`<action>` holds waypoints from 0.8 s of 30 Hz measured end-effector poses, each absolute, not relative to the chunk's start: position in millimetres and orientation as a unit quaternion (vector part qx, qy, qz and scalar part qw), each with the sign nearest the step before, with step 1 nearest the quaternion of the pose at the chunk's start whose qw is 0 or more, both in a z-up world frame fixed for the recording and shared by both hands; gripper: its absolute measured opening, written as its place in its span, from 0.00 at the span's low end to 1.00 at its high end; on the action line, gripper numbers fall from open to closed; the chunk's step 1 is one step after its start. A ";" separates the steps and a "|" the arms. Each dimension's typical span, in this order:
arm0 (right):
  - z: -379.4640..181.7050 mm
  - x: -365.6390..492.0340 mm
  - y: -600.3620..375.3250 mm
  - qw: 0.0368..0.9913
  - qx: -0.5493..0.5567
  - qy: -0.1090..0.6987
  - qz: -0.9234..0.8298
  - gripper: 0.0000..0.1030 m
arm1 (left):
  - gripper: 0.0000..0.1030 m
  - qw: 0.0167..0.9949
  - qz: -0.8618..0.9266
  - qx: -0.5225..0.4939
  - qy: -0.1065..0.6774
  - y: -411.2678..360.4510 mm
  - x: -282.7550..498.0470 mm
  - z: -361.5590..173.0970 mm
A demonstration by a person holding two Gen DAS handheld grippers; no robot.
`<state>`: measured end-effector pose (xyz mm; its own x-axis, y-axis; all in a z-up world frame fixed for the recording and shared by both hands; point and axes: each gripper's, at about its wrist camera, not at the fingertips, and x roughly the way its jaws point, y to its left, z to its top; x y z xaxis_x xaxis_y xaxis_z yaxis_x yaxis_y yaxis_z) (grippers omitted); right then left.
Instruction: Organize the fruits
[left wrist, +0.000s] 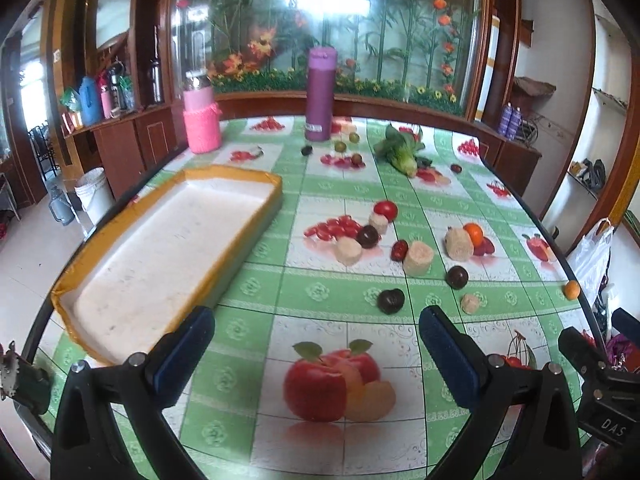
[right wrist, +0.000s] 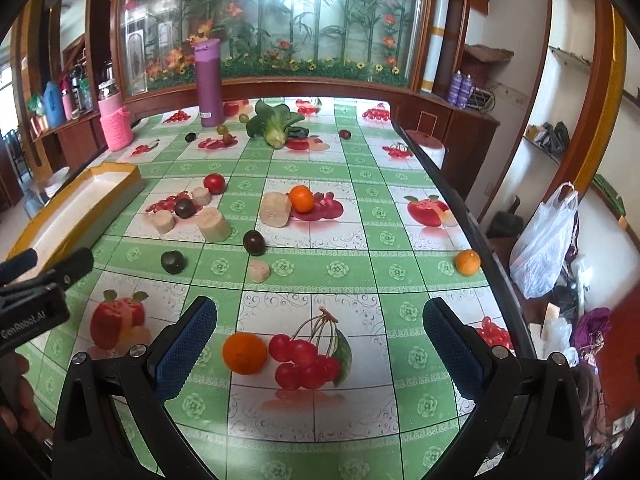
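Your tray [left wrist: 132, 264], at the left of the frame, has nothing in it yet. Both your left gripper [left wrist: 316, 344] and right gripper [right wrist: 320, 332] are wide open and hold nothing. The orange [right wrist: 244, 353] low in the frame and the plums [left wrist: 391, 301] are not picked up yet.

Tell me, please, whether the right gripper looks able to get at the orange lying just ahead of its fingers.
Probably yes. The right gripper is open, and the orange lies on the tablecloth between its fingers, nearer the left finger. Nothing stands between them; the nearest beige chunk is farther off.

Fruits [right wrist: 244, 352] loose beside empty tray [left wrist: 168, 248]
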<state>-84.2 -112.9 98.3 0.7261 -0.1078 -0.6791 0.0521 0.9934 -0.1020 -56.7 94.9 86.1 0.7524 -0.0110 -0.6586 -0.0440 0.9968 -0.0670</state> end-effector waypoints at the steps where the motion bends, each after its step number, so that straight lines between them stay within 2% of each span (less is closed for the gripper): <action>1: 99.6 -85.8 -111.8 0.929 -0.038 0.365 -0.044 1.00 | 1.00 0.938 0.009 -0.040 0.345 96.1 -58.8 88.7; 5: 102.3 -89.6 -107.6 0.932 -0.042 0.358 -0.042 1.00 | 1.00 0.947 0.009 -0.035 0.318 97.4 -65.9 94.8; 24: 99.6 -96.5 -107.2 0.933 -0.040 0.356 -0.040 1.00 | 1.00 0.946 0.006 -0.023 0.323 96.0 -68.7 87.0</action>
